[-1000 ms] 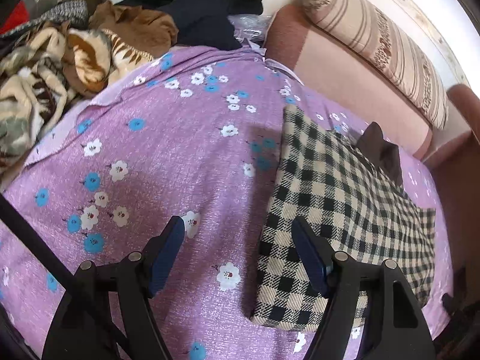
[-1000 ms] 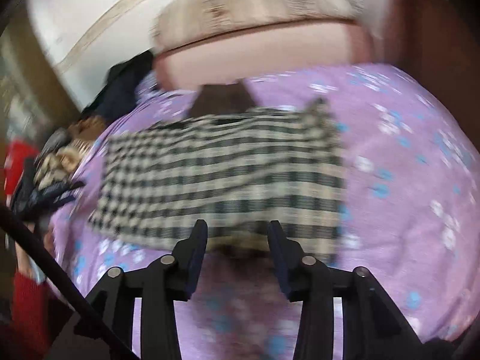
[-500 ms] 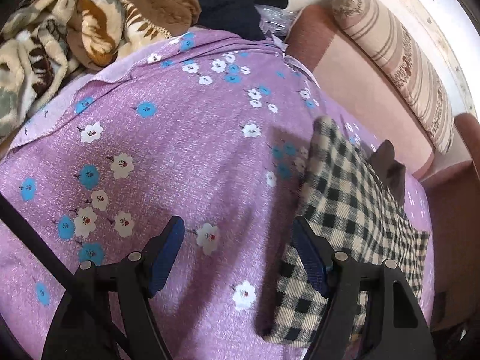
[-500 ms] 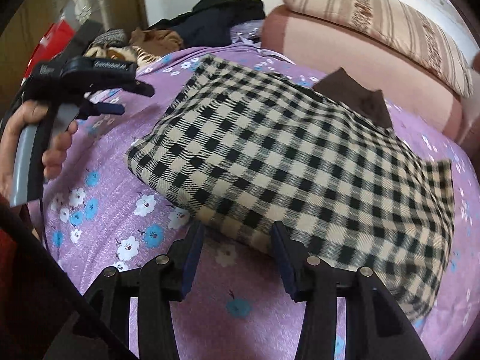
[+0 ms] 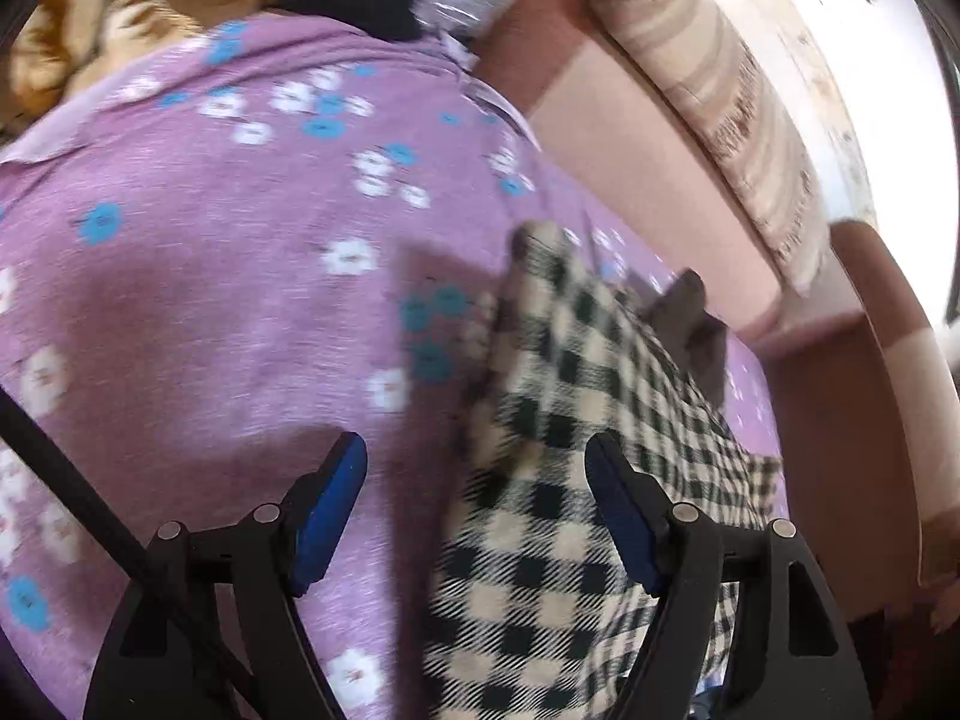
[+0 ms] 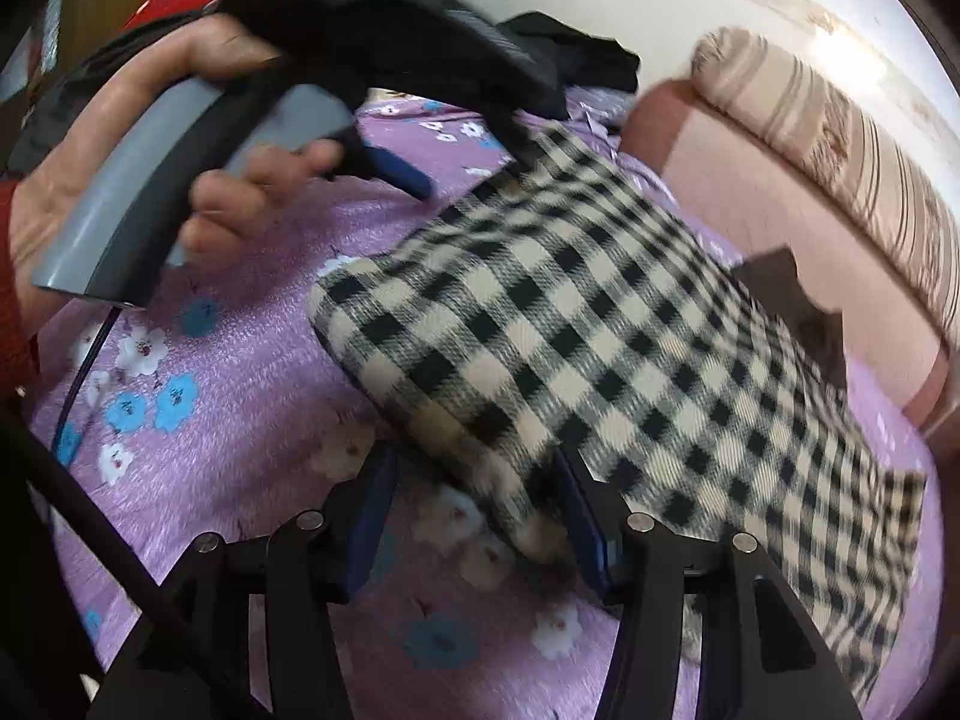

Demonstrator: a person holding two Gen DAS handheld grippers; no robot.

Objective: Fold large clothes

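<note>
Bedding comes first: a purple flowered sheet (image 5: 198,276) covers the bed, with a pink bolster (image 6: 762,192) and a striped cushion (image 6: 852,138) along its far side and a heap of other clothes (image 5: 126,30) at the far left. On the sheet lies the checked garment (image 6: 606,360), black and cream, already doubled into a thick, roughly rectangular bundle with a dark brown piece (image 6: 804,300) showing at its far edge. It looks like soft, fairly heavy woven cloth: it should drape and sag rather than hold shape, and layers may slide apart if only the top one is pinched. Best hold, I judge, is at the rounded folded edge near the corners, taking all layers together. The left tongs (image 5: 474,510) stand wide, one pad over bare sheet, the other over the checked cloth, pressing on nothing. The right tongs (image 6: 474,516) are opening, the garment's near edge lying between them, not clamped.
</note>
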